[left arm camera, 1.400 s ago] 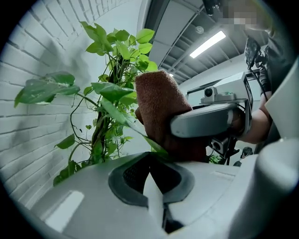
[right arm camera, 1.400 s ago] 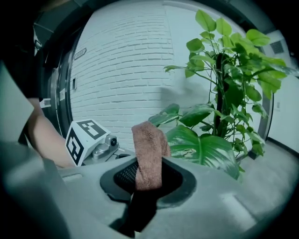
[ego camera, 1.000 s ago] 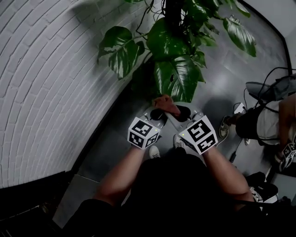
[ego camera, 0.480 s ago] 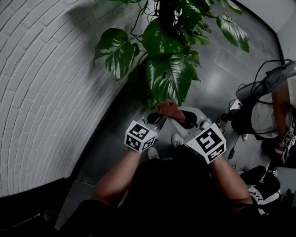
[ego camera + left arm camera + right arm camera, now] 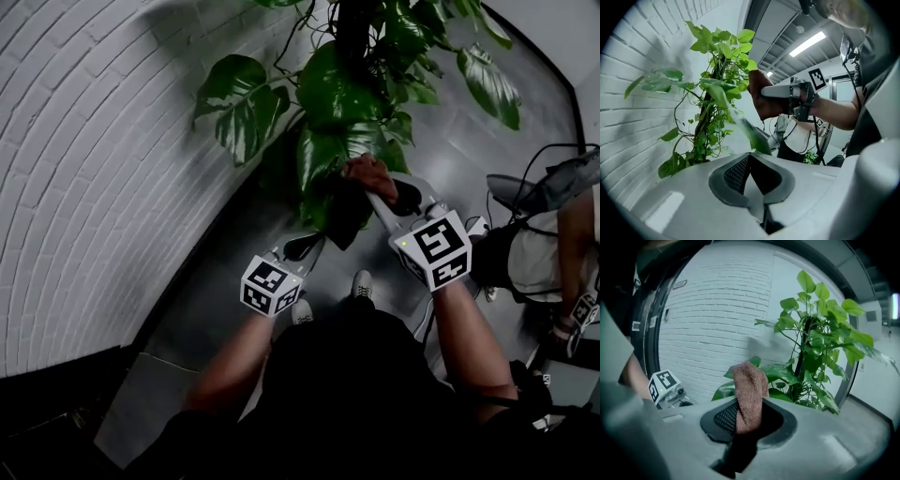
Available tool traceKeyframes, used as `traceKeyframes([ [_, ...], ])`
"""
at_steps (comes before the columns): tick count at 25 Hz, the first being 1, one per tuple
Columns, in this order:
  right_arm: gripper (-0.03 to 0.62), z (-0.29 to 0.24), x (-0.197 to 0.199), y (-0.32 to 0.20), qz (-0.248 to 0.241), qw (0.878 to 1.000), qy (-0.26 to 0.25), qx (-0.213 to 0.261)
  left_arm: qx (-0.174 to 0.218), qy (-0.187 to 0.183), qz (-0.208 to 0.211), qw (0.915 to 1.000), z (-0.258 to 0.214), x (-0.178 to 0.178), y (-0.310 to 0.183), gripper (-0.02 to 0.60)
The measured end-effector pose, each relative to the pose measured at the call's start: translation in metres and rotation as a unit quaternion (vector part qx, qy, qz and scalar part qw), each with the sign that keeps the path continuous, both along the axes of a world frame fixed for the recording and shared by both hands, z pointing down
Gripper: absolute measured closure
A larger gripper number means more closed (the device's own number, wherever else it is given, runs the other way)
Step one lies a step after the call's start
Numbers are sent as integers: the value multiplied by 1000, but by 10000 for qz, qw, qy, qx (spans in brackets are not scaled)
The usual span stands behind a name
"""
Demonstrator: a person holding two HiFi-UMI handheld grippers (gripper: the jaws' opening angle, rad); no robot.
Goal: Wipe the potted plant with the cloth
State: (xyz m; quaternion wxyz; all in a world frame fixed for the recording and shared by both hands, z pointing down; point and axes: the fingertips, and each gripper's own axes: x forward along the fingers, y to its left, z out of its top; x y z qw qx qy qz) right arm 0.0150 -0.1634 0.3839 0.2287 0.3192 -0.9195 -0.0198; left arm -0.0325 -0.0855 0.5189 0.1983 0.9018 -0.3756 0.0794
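The potted plant (image 5: 347, 84) rises at the top centre with broad green leaves; it also fills the left gripper view (image 5: 712, 93) and the right gripper view (image 5: 811, 348). My right gripper (image 5: 384, 187) is shut on a brown cloth (image 5: 364, 172), which rests against a large hanging leaf (image 5: 333, 202). In the right gripper view the cloth (image 5: 747, 390) sticks up from between the jaws (image 5: 747, 413). My left gripper (image 5: 302, 246) sits lower and to the left, apart from that leaf. Its jaws (image 5: 752, 159) are shut with nothing between them; a blurred leaf (image 5: 750, 131) hangs just beyond.
A white brick wall (image 5: 94, 141) curves along the left, close behind the plant. Another person (image 5: 544, 244) sits at the right among cables. My own shoes (image 5: 361, 284) stand on the grey tiled floor (image 5: 225, 300) below the grippers.
The right gripper has risen with the cloth up onto the large leaf. The left gripper has dropped down and to the left, away from the leaf and the right gripper.
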Motion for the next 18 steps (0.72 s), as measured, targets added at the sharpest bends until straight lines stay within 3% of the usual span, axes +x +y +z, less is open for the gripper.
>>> traceKeyframes([
  [5,525,27,-6,-20,-235,9988,413,91,-234,-93,-467,9986,21,-11,-8,565],
  [9,525,43,-13,-33,-366,9979,536,48,-324,-197,-597,9975,38,0,-34,566],
  [18,525,59,-24,-24,-823,9937,764,35,36,313,-69,9995,14,67,-59,566],
])
